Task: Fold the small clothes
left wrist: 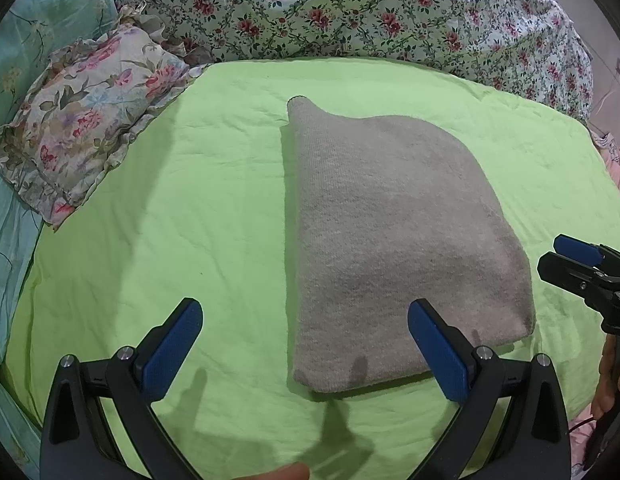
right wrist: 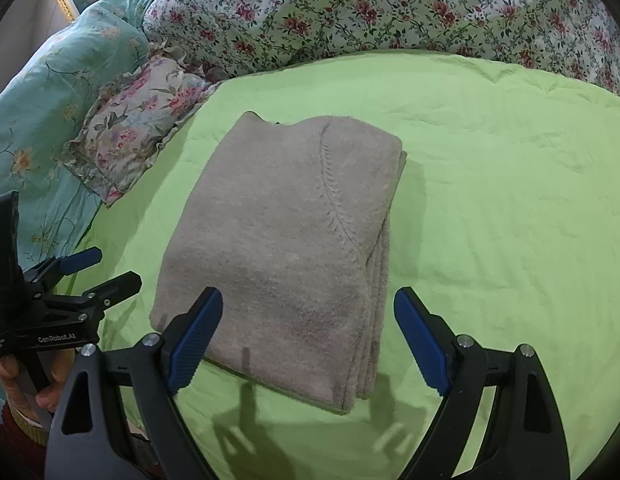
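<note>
Grey knit garment (left wrist: 393, 240), folded into a thick stack, lies flat on the lime-green sheet (left wrist: 214, 184). At left, a floral pillow (left wrist: 82, 124). Left gripper (left wrist: 306, 352), jaws spread wide, holds nothing at the near edge. Right gripper (right wrist: 310, 340), equally wide apart and empty, hovers over the stacked edges.

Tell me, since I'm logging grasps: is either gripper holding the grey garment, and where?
Nothing is held. The left gripper and right gripper both have open jaws above the folded grey garment.
</note>
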Motion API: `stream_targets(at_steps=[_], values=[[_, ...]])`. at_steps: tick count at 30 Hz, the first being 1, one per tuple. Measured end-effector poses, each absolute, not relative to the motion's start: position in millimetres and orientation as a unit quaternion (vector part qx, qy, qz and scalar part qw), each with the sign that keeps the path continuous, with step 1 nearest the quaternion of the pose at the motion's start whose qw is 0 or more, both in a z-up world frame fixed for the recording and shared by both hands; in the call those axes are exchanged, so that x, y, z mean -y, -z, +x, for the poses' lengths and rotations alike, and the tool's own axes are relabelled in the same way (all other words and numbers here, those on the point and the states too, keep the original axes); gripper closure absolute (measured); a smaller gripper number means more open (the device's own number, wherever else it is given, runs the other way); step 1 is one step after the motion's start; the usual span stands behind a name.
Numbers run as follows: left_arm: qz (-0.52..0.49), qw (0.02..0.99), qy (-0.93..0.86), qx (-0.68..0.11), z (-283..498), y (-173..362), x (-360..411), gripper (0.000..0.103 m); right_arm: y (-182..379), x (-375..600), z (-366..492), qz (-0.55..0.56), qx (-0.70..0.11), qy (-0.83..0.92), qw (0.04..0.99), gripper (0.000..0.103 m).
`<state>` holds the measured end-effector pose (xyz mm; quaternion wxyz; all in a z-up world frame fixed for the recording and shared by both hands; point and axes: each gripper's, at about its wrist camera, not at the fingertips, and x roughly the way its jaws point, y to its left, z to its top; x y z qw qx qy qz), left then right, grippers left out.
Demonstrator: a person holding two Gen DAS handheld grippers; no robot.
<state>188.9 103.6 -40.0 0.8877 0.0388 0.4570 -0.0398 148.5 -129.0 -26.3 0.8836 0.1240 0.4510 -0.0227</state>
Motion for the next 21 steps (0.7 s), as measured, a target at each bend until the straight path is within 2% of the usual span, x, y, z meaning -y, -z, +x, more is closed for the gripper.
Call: stream_targets(at_steps=[21], values=[[0.046, 0.891, 0.044, -0.45, 179.6, 40.4, -96.4, 0.0, 31.1, 118.2, 144.1, 0.116, -0.452, 0.02, 0.884, 0.015]])
